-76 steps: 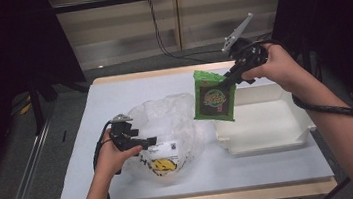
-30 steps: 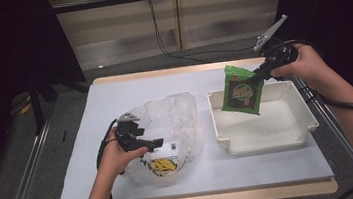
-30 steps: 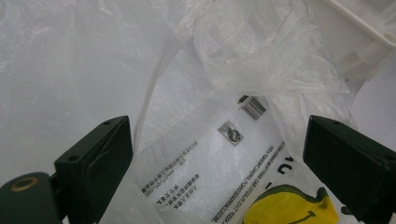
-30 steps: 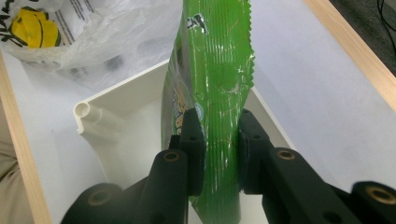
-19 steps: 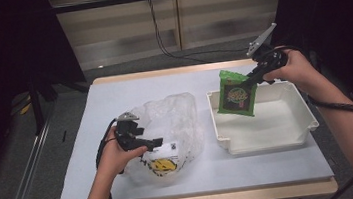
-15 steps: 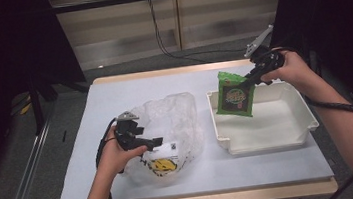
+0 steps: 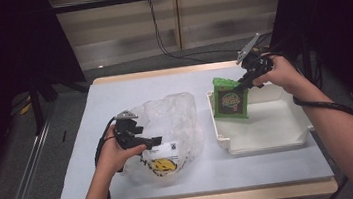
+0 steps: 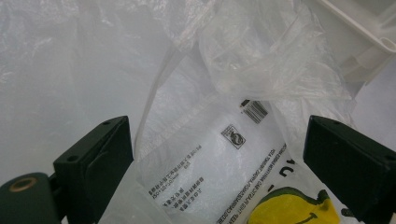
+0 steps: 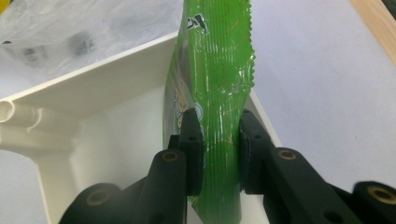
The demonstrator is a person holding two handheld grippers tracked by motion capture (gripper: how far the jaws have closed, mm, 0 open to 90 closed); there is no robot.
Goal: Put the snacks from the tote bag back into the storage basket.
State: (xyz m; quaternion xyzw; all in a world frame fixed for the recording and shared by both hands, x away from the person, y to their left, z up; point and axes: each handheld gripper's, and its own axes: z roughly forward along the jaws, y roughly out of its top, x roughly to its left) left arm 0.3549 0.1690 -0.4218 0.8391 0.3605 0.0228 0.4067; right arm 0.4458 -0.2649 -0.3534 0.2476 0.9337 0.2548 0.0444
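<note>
A green snack packet (image 7: 230, 99) hangs upright inside the left end of the white tray (image 7: 290, 139), held at its top corner. My right gripper (image 7: 242, 81) is shut on it; in the right gripper view both jaws pinch the crinkled green packet (image 9: 215, 93) over the white tray's (image 9: 84, 93) corner. A crumpled clear plastic bag (image 7: 172, 125) lies at the table's middle, with a yellow-printed label at its near end. My left gripper (image 7: 156, 141) rests at that bag's near left, open. In the left gripper view the clear plastic bag (image 8: 224, 154) lies between its wide-apart jaws.
The pale table top (image 7: 114, 101) carries the bag and the tray side by side. Wooden edging runs along the table's far side. Cables trail from both grippers; dark curtains stand left and right of the table.
My right gripper has carried the green packet from above the table's middle to the tray, then lowered it into the tray's left end. The left gripper has stayed on the bag.
</note>
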